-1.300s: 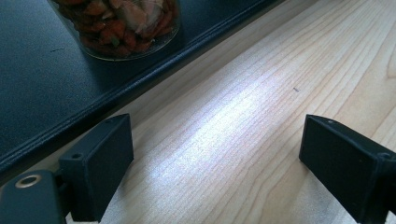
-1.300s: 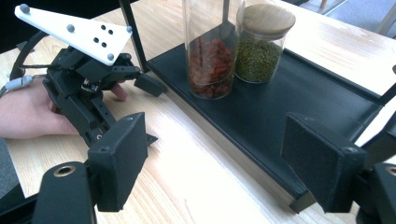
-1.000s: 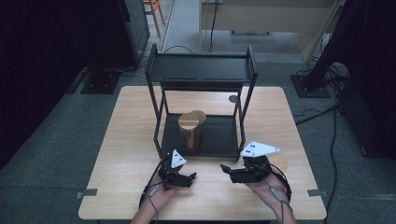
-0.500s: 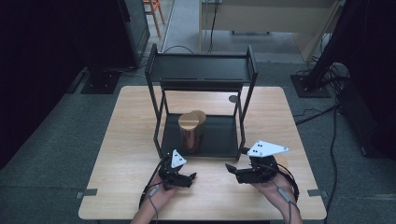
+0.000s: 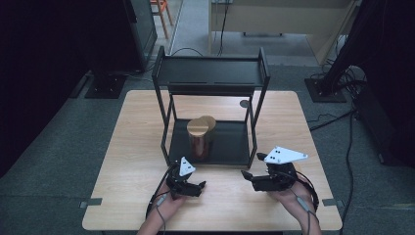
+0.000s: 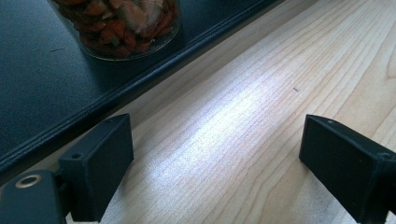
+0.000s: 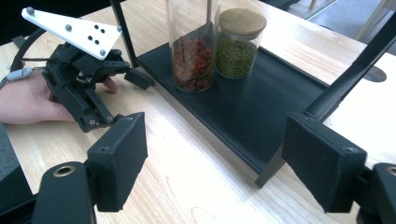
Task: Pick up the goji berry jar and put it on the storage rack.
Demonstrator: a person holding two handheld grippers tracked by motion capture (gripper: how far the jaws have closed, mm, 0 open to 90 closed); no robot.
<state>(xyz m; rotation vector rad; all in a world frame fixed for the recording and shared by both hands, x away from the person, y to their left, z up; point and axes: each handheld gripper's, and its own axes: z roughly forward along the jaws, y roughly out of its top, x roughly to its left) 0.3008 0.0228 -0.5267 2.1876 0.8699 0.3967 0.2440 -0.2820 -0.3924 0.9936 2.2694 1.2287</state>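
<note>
light wooden table (image 5: 127, 147), pale grain, square top. a black two-tier metal rack (image 5: 211, 73) stands on it, centred toward the far side. rack's lower tray (image 5: 230, 142) rests flat on the wood; its front rim runs just beyond the bare near strip of table. on that tray, left of the rack's middle: two glass jars touching side by side, red-filled jar (image 7: 194, 51) nearer the front rim, green-filled jar (image 7: 238, 46) with a wooden lid behind it. upper shelf bare.
</note>
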